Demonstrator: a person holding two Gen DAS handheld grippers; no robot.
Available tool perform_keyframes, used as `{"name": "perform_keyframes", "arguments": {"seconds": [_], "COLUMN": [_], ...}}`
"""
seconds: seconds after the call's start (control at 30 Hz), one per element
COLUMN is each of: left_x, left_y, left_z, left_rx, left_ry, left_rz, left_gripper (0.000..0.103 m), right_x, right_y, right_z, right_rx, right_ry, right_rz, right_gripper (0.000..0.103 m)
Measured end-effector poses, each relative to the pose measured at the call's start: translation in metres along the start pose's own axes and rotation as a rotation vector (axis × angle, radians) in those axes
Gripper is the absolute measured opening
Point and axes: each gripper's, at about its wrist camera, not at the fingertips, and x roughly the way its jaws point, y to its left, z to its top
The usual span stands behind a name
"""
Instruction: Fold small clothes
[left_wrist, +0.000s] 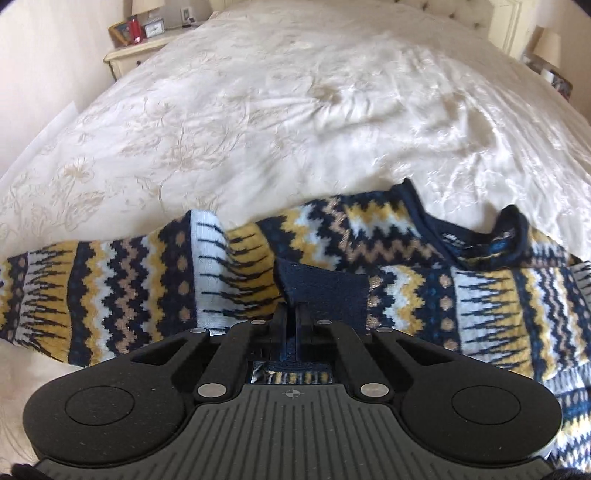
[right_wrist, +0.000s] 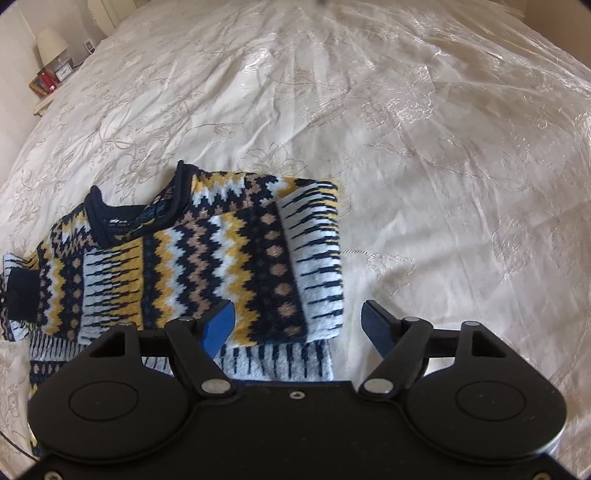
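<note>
Cream bedspread under patterned sweater, cuff in left claw.

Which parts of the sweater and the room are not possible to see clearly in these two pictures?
- Sweater hem: both views, covered by the tongs' bodies.
- Navy cuff edge: left view, hidden inside the shut left tongs.
- Clock face on the nightstand: too small.
- Neck label text: too small, blurred.

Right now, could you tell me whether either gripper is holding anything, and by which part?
The left gripper is shut on the sweater's navy sleeve cuff. The right gripper is open and holds nothing.
</note>
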Motion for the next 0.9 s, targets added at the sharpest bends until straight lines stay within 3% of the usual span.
{"name": "perform_keyframes", "arguments": {"seconds": [0.23,0.3,0.37,0.5,0.7,0.9], "left_x": [0.029,0.034,0.037,0.044,0.051,0.058], "left_y": [-0.008,-0.009,-0.012,-0.020,-0.028,-0.038], "left_z": [-0.011,-0.013,-0.013,-0.013,-0.012,-0.013], "left_rx": [0.006,0.002,0.016,0.040,0.058,0.067], "left_ry": [0.133,0.149,0.153,0.162,0.159,0.137], "left_rz": [0.026,0.033,0.044,0.070,0.100,0.122], "left_gripper": [0.008,0.014,0.021,0.025,0.030,0.035], "right_x": [0.044,0.056,0.068,0.086,0.107,0.115], "right_y": [-0.028,-0.030,-0.027,-0.022,-0.025,-0.038], "right_z": [0.028,0.033,0.035,0.036,0.038,0.037], "right_rx": [0.059,0.045,0.016,0.009,0.025,0.090], "right_ry": [0.044,0.067,0.100,0.155,0.170,0.136], "right_rz": [-0.023,-0.038,-0.065,-0.095,-0.101,-0.059], "right_gripper": [0.077,0.077,0.078,0.082,0.102,0.103]}}
